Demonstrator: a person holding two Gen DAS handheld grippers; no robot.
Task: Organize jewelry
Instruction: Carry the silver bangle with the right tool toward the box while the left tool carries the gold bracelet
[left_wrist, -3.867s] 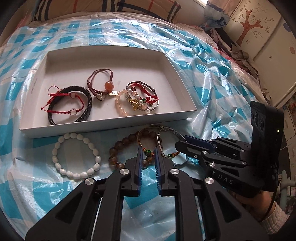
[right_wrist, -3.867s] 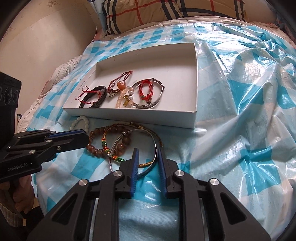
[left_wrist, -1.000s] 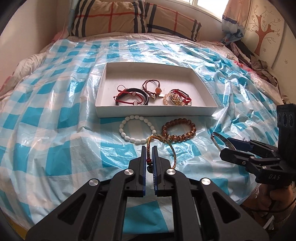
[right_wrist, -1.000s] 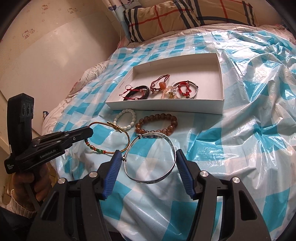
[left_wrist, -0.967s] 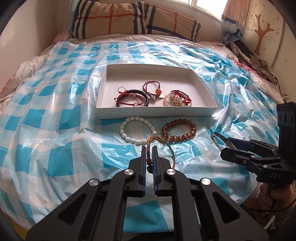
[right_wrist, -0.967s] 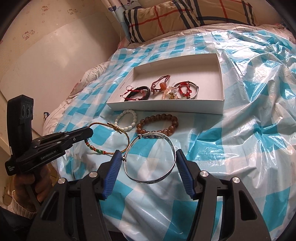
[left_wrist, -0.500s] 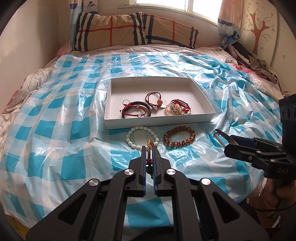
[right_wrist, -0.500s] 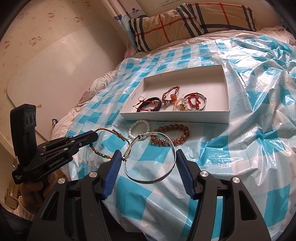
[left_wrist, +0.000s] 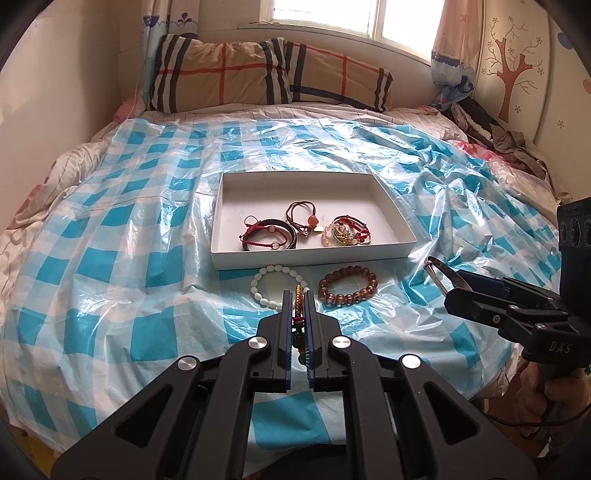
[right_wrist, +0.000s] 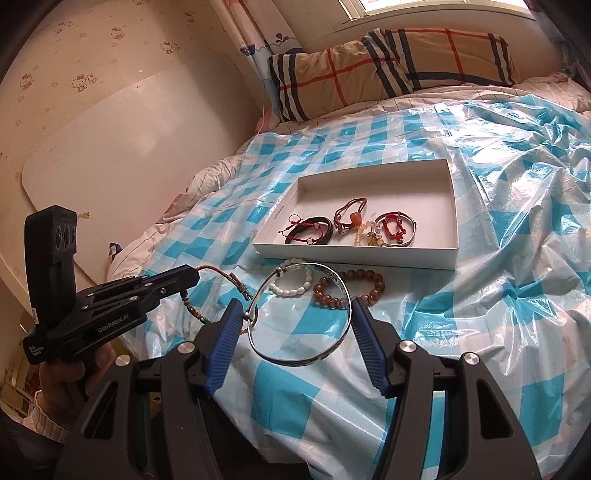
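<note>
**Both grippers loaded above the bed; tray holds several bracelets**

Left gripper (left_wrist: 299, 295): held in a person's hand (right_wrist: 70, 373), raised off the bed. Its fingers (left_wrist: 284, 314) stand almost together, pinched on a woven cord bracelet (right_wrist: 221, 280) with small red and green beads. In the right wrist view the cord loops out from the fingertips and hangs free, clear of the sheet.

Right gripper (right_wrist: 295, 314): also off the bed, fingers (right_wrist: 225, 332) set fairly wide, pressing on opposite sides of a silver bangle (right_wrist: 299, 314) held between the blue pads. In the left wrist view the bangle's edge sticks out past the fingertips.

Plastic sheet (left_wrist: 110, 258): blue and white check, crumpled, spread over the bed.

Just in front of the tray, on the sheet: a white bead bracelet (left_wrist: 277, 286) and a brown bead bracelet (left_wrist: 348, 287), side by side, close but apart. Neither is touched by a gripper.

Tray (left_wrist: 314, 256): white, shallow, rectangular, lying flat on the sheet. Its contents sit along the near side: a black band (left_wrist: 271, 236) tangled with red cords, a brown cord bracelet (left_wrist: 301, 218) with an orange bead, and a heap (left_wrist: 347, 232) of pale beads, red cord and metal rings. The far half of the tray floor is bare.

Beyond the tray: striped pillows (left_wrist: 269, 74) against the headboard, under a window (left_wrist: 321, 16).
</note>
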